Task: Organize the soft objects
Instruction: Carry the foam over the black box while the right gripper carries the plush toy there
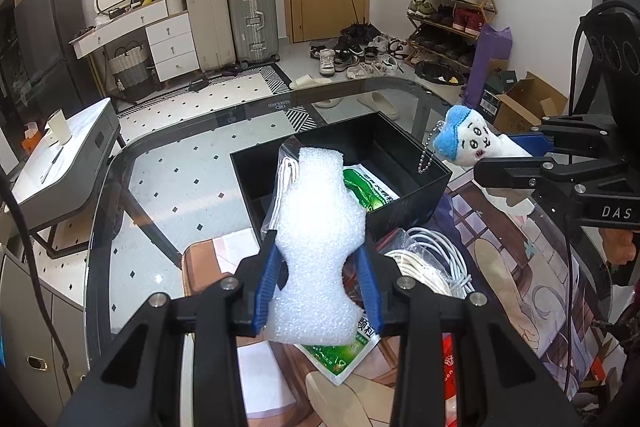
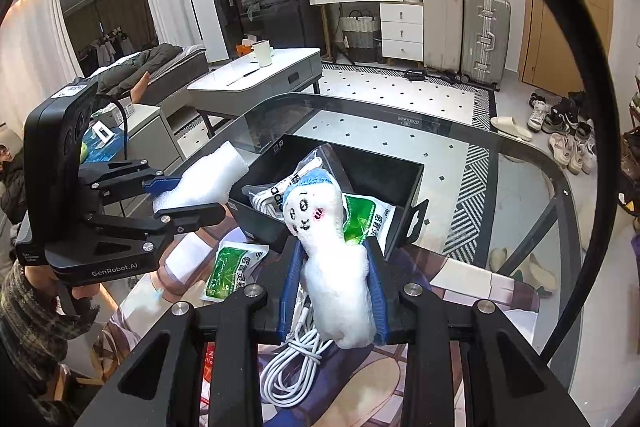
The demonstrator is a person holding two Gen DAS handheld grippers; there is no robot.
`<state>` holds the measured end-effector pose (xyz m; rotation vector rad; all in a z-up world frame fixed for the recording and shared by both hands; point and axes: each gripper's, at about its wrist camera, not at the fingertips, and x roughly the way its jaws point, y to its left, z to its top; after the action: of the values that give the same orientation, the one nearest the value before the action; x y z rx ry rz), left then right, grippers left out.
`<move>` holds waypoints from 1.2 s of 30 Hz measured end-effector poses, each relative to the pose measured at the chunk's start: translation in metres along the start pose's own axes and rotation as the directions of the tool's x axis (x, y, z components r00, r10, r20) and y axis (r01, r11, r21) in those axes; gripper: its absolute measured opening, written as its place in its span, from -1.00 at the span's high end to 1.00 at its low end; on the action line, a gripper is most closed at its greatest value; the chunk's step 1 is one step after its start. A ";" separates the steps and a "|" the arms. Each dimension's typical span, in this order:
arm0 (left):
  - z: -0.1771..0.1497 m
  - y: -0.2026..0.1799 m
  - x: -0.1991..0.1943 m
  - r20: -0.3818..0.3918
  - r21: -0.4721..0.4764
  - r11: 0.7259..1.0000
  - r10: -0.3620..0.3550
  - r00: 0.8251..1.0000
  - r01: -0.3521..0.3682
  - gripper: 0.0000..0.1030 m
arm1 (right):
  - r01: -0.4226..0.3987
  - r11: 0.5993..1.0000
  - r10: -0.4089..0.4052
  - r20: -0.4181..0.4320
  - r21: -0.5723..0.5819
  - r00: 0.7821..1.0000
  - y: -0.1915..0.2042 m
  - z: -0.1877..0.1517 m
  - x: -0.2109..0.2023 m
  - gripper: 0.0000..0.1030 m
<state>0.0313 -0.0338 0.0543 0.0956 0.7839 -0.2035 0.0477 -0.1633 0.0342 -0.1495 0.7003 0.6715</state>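
My left gripper (image 1: 320,259) is shut on a white foam piece (image 1: 316,227), pinched at its waist and held above the near edge of the black box (image 1: 432,183). The right gripper (image 2: 334,267) is shut on a white plush doll with a blue cap (image 2: 328,227), also raised, just in front of the box (image 2: 408,171). From the left wrist view the doll (image 1: 468,139) shows at the right, a bead chain dangling from it. In the right wrist view the foam (image 2: 208,175) sits at the left in the other gripper (image 2: 188,195). A green packet (image 1: 368,191) and a bagged white item lie inside the box.
The box stands on a glass table (image 1: 160,187) partly covered by a printed mat (image 1: 520,267). A bundle of white cable (image 2: 292,367), another green packet (image 2: 228,271) and a red packet lie on the mat near the grippers. A low white side table (image 2: 256,79) stands beyond.
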 end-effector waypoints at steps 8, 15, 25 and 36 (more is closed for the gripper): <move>0.007 0.000 0.003 0.005 0.003 1.000 0.003 1.000 -0.003 0.31 | 0.000 1.000 0.000 0.003 -0.008 1.000 -0.003 0.012 0.004 0.39; 0.015 0.001 0.006 0.008 0.009 1.000 0.007 1.000 -0.007 0.31 | 0.003 1.000 -0.003 0.005 -0.004 1.000 -0.006 0.017 0.011 0.39; 0.030 0.006 0.016 0.008 0.020 1.000 0.005 1.000 -0.005 0.31 | 0.012 1.000 -0.012 0.014 0.005 1.000 -0.015 0.033 0.022 0.39; 0.042 0.009 0.028 0.006 0.026 1.000 0.000 1.000 0.000 0.31 | 0.010 1.000 -0.010 0.007 0.009 1.000 -0.022 0.045 0.038 0.39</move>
<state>0.0814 -0.0358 0.0646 0.1199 0.7755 -0.2139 0.1071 -0.1449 0.0424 -0.1422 0.6955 0.6591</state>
